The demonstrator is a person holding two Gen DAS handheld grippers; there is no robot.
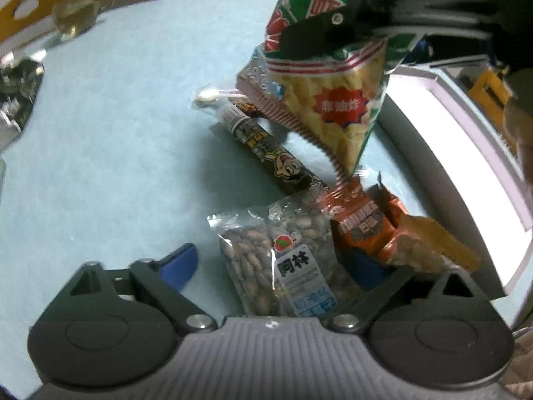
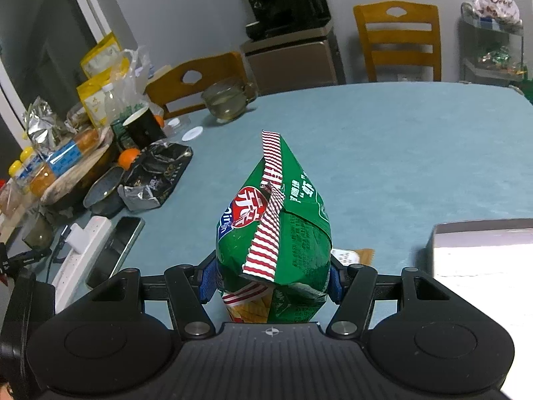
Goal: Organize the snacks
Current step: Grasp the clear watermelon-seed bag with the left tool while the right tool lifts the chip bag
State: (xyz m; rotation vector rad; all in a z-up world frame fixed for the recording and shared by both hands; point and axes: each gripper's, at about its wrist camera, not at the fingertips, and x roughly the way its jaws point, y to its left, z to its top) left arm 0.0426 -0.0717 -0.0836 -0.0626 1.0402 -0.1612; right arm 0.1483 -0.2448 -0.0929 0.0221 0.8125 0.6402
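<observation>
My right gripper [image 2: 271, 283] is shut on a green snack bag [image 2: 286, 233] with red-striped seams, held up above the blue table [image 2: 383, 153]. In the left wrist view that green bag [image 1: 336, 106] hangs from the right gripper [image 1: 349, 23] over a heap of snacks. My left gripper [image 1: 273, 266] stands open low over a clear bag of peanuts [image 1: 266, 256], with its left pad clear of the bag. An orange packet [image 1: 366, 230] lies by the right finger. A long dark snack stick [image 1: 269, 150] and a small wrapped candy [image 1: 208, 95] lie beyond.
A white open box [image 1: 449, 140] stands right of the heap, seen also as the box [image 2: 483, 250] at the right. A glass cup [image 2: 226, 100], a phone [image 2: 116, 246], a power strip [image 2: 83, 250] and food clutter [image 2: 66, 156] fill the table's left side. Wooden chairs [image 2: 399, 40] stand behind.
</observation>
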